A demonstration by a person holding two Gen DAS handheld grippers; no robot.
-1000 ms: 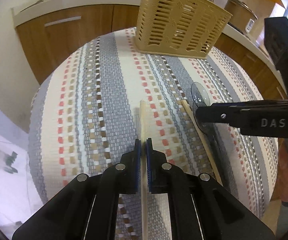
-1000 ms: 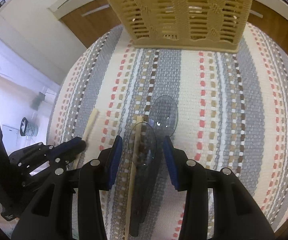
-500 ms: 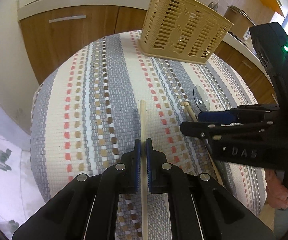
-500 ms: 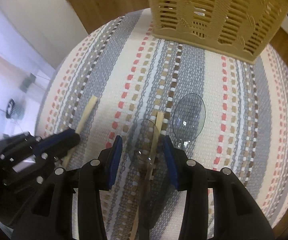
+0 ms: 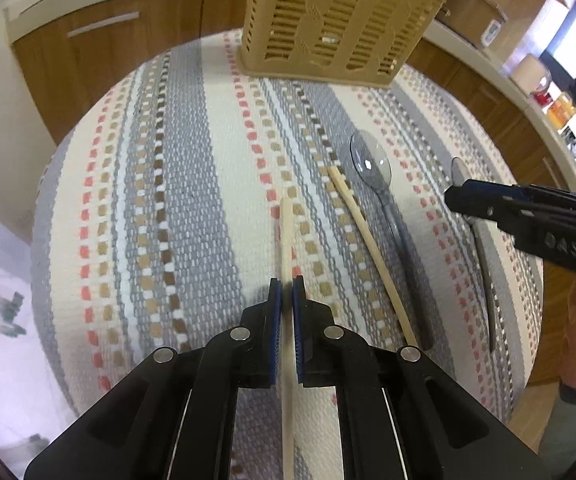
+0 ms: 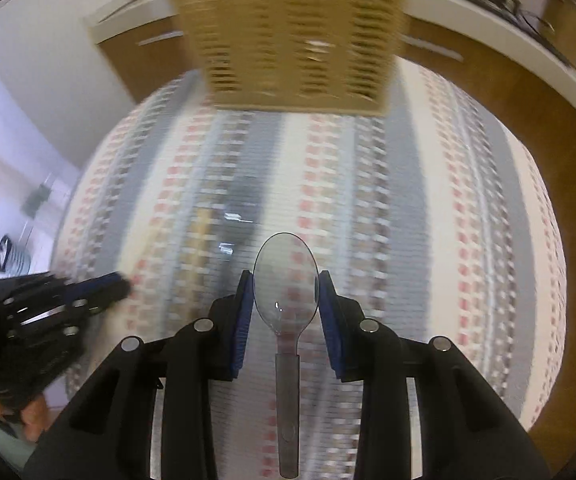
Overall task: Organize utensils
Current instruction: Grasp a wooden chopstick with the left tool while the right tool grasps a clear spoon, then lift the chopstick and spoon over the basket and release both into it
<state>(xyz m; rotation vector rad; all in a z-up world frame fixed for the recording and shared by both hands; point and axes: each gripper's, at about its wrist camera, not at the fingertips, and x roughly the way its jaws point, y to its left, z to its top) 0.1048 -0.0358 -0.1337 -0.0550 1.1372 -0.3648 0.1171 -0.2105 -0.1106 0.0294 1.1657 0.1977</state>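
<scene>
Two grippers, each loaded, mid-transfer stage of the utensil sort.

Item 1. Left gripper [image 5: 287, 292]: blue-padded jaws clenched on a pale wooden chopstick [image 5: 286, 236]. The stick runs straight forward between the pads, its tip over the striped woven cloth [image 5: 175, 184] covering the worktop. Pose: low and roughly level, aimed toward the far end of the cloth.

Item 2. Right gripper [image 6: 285, 292]: jaws clamped across the bowl of a clear plastic spoon with grey handle [image 6: 285, 280]; handle trails back between the fingers. Pose: raised off the cloth, pointing at the beige slotted plastic utensil basket [image 6: 296, 36]. Heavy blur in this view, so height above the cloth is only a judgement.

Item 3. Left on the cloth, left-wrist view: a second wooden chopstick [image 5: 372, 256] and, just beside it, a second clear plastic spoon [image 5: 372, 162], lying side by side at a slant. A grey flat utensil [image 5: 484, 256] lies further right, partly under the right gripper; its type cannot be told.

Item 4. Basket [image 5: 340, 20]: upright at the far edge of the cloth, well apart from both grippers.

Step in hand, as judged: carrying the first spoon and chopstick to the basket. Next move calls for tipping each piece upright above the basket rim, then releasing; the spoon's bowl grip looks slip-prone.
</scene>
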